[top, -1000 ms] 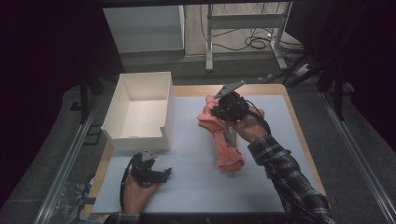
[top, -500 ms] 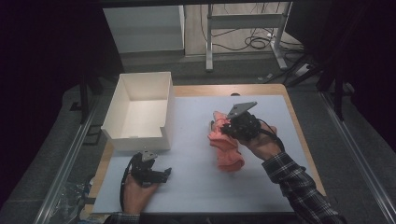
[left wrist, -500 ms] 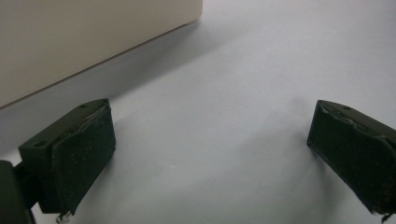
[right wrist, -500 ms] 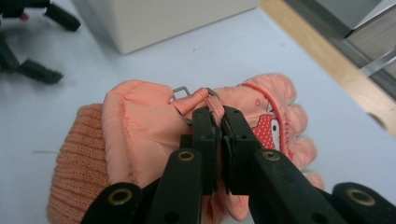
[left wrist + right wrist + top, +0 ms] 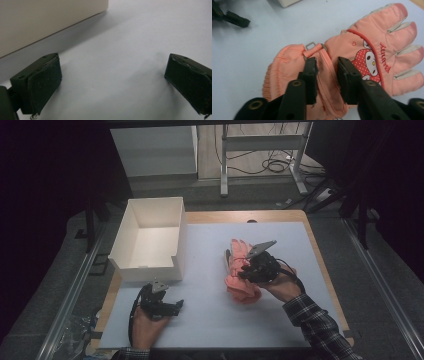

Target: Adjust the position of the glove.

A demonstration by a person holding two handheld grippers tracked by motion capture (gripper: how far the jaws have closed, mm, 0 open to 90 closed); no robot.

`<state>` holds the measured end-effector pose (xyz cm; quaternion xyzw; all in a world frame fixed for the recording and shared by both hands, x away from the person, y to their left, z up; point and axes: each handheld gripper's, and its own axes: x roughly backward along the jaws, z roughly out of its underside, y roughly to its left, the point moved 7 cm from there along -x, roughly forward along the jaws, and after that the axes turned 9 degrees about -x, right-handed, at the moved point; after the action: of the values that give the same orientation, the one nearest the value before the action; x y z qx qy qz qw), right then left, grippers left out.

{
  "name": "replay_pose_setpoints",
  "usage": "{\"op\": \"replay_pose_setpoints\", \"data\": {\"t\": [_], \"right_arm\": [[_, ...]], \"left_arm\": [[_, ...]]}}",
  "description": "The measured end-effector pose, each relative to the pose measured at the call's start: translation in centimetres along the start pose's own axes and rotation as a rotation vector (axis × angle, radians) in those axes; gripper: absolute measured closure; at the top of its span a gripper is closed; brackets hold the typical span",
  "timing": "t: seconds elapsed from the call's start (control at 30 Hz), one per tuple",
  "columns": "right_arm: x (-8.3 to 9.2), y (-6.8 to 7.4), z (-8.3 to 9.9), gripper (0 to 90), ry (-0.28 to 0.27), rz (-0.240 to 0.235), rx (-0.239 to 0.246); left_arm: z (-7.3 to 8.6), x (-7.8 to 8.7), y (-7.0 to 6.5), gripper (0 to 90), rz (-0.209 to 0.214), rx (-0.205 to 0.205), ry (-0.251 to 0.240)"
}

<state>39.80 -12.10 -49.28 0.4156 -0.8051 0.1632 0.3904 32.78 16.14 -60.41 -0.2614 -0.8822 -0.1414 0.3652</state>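
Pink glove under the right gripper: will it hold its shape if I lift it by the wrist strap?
Probably not. The pink glove looks padded and soft, its cuff gathered, so it should droop. It likely weighs little. The wrist strap between the open jaws may slip.

Glove (image 5: 352, 57): padded pink cloth, slight sheen, metal buckle (image 5: 310, 45). Fingers (image 5: 310, 75): matt black plastic. Worktop (image 5: 210, 315): smooth matt sheet over wood. Box (image 5: 150, 240): matt card.

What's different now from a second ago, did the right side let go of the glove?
The right gripper carried the pink glove from lifted down onto the white mat; the glove now lies flat. Its jaws have just been opening and stand part open with the glove's wrist strap between them, pads not pressing. The left gripper, open, and the white box stayed put.
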Motion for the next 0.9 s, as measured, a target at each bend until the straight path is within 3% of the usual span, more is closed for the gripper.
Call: {"op": "replay_pose_setpoints", "data": {"t": [0.23,0.47,0.5,0.57,0.63,0.7,0.9], "right_arm": [[2.2,-0.2,-1.5,54.7,-0.059,0.018,-0.014],[2.2,-2.2,-2.2,46.7,-0.09,0.075,-0.101],[1.8,-3.1,-1.9,47.3,-0.095,0.094,-0.129],[1.7,-3.4,-1.8,47.3,-0.097,0.097,-0.141],[1.4,-4.6,-1.1,47.3,-0.111,0.096,-0.21],[1.5,-4.9,-0.6,46.5,-0.117,0.091,-0.233],[1.7,-5.2,0.4,46.9,-0.135,0.103,-0.252]], "left_arm": [[0.0,0.0,0.0,1.0,0.0,0.0,0.0],[0.0,0.0,0.0,1.1,0.001,-0.002,0.003],[0.0,0.0,0.0,1.0,0.002,-0.002,0.004],[0.0,0.0,0.0,1.1,0.001,-0.005,0.004],[0.0,0.0,0.0,1.1,0.001,-0.002,0.004],[0.0,0.0,0.0,1.1,0.001,-0.002,0.004],[0.0,0.1,0.0,1.6,0.0,-0.005,0.002]]}}
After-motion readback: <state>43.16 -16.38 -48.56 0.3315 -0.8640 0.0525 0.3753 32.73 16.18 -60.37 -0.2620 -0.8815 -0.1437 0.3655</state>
